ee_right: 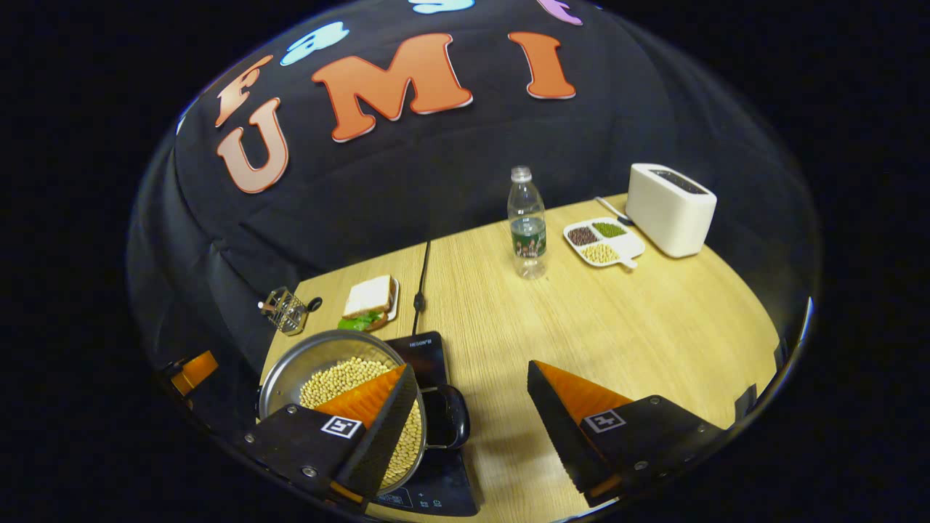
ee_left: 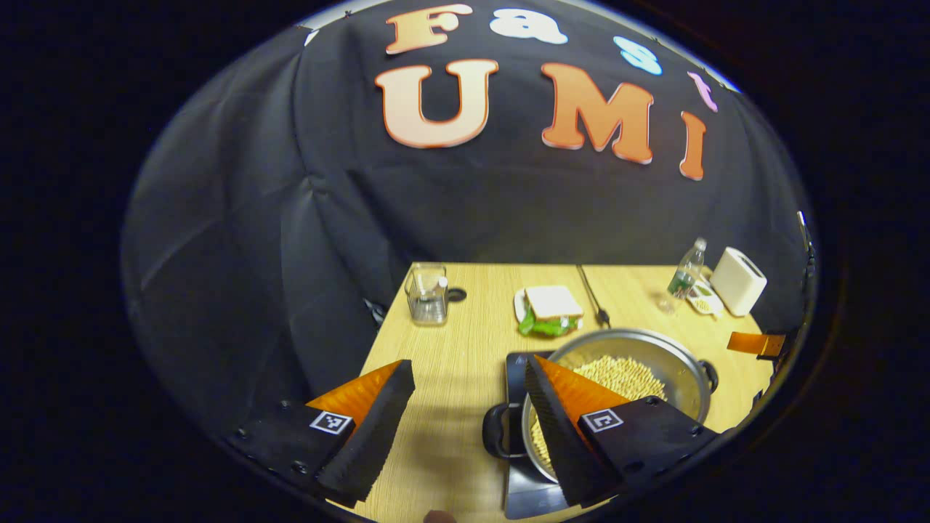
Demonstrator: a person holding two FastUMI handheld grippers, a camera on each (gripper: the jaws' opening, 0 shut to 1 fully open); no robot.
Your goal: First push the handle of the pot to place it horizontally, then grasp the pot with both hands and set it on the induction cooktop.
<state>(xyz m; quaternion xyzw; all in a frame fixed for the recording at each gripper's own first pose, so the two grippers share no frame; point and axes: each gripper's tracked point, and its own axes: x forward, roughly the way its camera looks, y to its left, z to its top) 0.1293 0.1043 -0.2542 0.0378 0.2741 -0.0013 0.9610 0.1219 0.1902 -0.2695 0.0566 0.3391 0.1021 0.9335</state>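
A steel pot point(ee_left: 654, 350) holding yellow beans rests on the black induction cooktop point(ee_left: 530, 495) at the table's near side. Its black side handle point(ee_left: 497, 433) lies between the fingers of my left gripper point(ee_left: 468, 367), which is open; the right finger overlaps the pot's rim. In the right gripper view the same pot point(ee_right: 305, 359) is on the cooktop point(ee_right: 425, 349). Its other handle point(ee_right: 452, 425) sits just inside the left finger of my open right gripper point(ee_right: 471, 370). Neither gripper presses on a handle.
On the wooden table point(ee_right: 654, 327) stand a water bottle point(ee_right: 527, 225), a white toaster point(ee_right: 668, 209), a divided dish of beans point(ee_right: 601, 242), a sandwich on a plate point(ee_right: 370, 299) and a clear container point(ee_left: 427, 294). A black cable point(ee_right: 421, 283) runs from the cooktop to the back edge.
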